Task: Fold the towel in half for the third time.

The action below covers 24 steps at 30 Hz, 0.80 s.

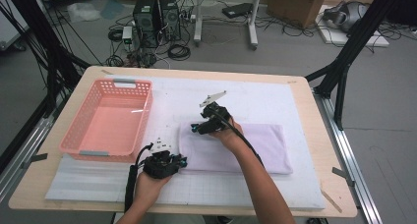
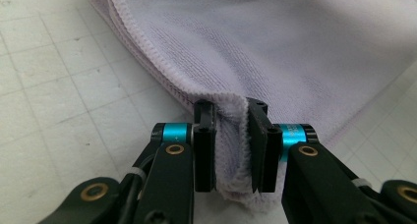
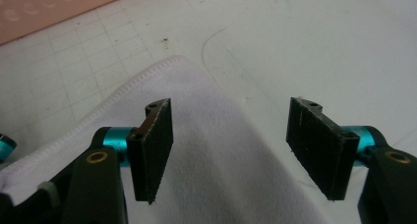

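Folded lilac terry-cloth towel: soft, light, limp; best taken at hemmed corners. Left tool pinches its near corner. Right tool, spread, hovers over the far corner directly beneath it.

No legible text, labels, brands, numbers or signs on anything in view.

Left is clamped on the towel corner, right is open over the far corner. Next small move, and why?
Probably lower the right gripper and close it on the folded lilac terry towel: its jaws stand open astride the far corner, pads not touching. The left gripper already pinches the near corner, so both corners could then lift together.
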Tool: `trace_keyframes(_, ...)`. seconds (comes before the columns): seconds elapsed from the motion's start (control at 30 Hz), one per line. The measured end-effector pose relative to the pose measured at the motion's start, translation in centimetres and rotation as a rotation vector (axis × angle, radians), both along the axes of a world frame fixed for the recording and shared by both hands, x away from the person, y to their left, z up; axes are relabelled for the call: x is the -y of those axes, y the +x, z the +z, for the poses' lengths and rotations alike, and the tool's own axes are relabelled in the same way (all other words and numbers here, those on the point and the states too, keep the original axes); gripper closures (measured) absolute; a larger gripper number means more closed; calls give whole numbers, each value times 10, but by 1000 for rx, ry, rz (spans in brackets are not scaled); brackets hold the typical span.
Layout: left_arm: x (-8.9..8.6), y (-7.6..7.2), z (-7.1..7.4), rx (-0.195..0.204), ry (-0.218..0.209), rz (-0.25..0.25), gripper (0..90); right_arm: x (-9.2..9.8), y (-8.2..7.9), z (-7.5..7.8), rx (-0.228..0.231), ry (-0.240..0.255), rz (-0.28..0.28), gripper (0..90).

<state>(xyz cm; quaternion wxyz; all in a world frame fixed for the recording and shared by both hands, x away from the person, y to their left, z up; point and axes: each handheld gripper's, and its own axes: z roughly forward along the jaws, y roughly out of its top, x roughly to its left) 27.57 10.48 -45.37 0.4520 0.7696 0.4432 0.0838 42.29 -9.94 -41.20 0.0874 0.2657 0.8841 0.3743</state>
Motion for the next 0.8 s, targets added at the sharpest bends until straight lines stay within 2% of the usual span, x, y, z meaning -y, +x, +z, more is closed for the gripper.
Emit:
trace_keyframes(0.17,-1,1,0,-14,-10,3,755,-10,6,-5,-16,-11,35,435)
trace_keyframes(0.23,-2,1,0,-21,-18,7,756,-15,8,-10,-33,-36,55,459)
trace_keyframes(0.3,-2,1,0,-26,-23,7,757,-21,9,-13,-30,-58,73,485)
trace_keyframes(0.4,-3,2,0,-37,-34,13,761,-30,10,-17,-45,-99,98,555)
trace_keyframes(0.43,-4,2,0,-46,-37,12,763,-31,10,-18,-56,-94,103,597)
trace_keyframes(0.5,-7,5,2,-72,-42,5,776,-31,10,-17,-78,-90,111,746)
trace_keyframes(0.53,-9,6,3,-80,-39,1,784,-32,9,-16,-93,-93,107,783)
trace_keyframes(0.63,-16,5,10,-72,-46,7,798,-34,8,-13,-93,-110,109,807)
trace_keyframes(0.7,-21,4,17,-48,-53,9,799,-33,7,-11,-95,-65,105,809)
trace_keyframes(0.8,-30,3,28,-7,-101,18,799,-30,7,-1,-87,41,99,810)
